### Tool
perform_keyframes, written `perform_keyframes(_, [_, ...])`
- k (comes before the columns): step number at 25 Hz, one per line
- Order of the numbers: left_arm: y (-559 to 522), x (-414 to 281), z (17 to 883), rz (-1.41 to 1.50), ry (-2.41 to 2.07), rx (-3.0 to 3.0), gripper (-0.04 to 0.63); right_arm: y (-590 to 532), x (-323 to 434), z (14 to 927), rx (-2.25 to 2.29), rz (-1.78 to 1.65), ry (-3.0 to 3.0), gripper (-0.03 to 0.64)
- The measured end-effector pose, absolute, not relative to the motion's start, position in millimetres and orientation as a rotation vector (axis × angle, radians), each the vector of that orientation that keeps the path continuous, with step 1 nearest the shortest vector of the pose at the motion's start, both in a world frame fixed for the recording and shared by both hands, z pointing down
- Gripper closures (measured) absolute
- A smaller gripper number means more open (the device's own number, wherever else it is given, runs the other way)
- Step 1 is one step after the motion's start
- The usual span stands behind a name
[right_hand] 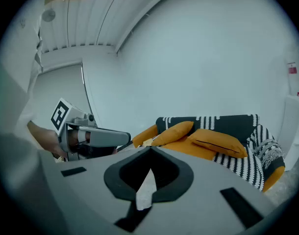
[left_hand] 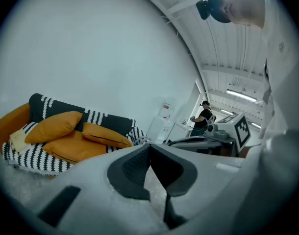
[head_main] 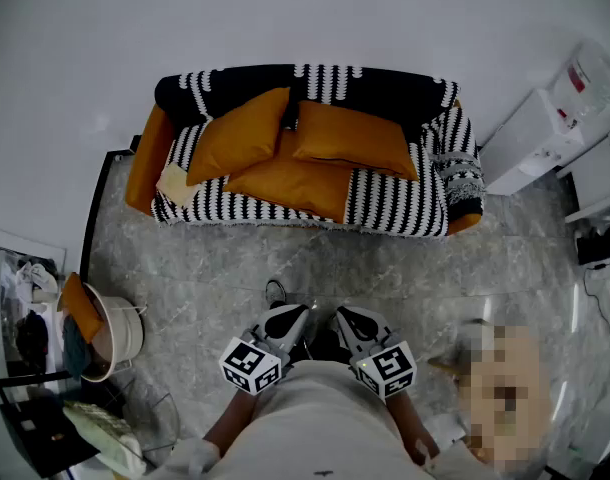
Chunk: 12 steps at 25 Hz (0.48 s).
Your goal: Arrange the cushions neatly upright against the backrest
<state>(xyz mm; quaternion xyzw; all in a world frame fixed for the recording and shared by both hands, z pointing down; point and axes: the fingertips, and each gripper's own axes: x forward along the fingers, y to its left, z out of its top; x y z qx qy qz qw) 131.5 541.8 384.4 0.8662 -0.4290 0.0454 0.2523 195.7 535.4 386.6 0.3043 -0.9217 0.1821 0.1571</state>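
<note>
A sofa (head_main: 395,203) under a black-and-white striped throw stands against the wall. Two orange cushions lean on its backrest, the left one (head_main: 240,133) tilted and the right one (head_main: 353,138) lying low. A third orange cushion (head_main: 290,183) lies flat on the seat. The same three show in the left gripper view (left_hand: 54,126) (left_hand: 105,135) (left_hand: 73,148) and the right gripper view (right_hand: 175,131) (right_hand: 218,141) (right_hand: 188,148). My left gripper (head_main: 285,323) (left_hand: 149,146) and right gripper (head_main: 350,323) (right_hand: 150,151) are shut and empty, held side by side close to the person's body, far from the sofa.
A white cabinet (head_main: 530,138) stands right of the sofa. A round basket (head_main: 120,333) with an orange cushion (head_main: 80,308) in it sits on the marble floor at the left, beside a glass table (head_main: 45,418). A person (left_hand: 204,116) stands far off in the left gripper view.
</note>
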Motion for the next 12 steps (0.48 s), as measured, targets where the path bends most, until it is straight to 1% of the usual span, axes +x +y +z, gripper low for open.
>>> perform_keyframes(12, [531.6, 159.2, 381.7, 0.143, -1.143, 2.389, 0.581, 529.0, 217.2, 382.4, 0.882, 0.507, -2.656, 0.611])
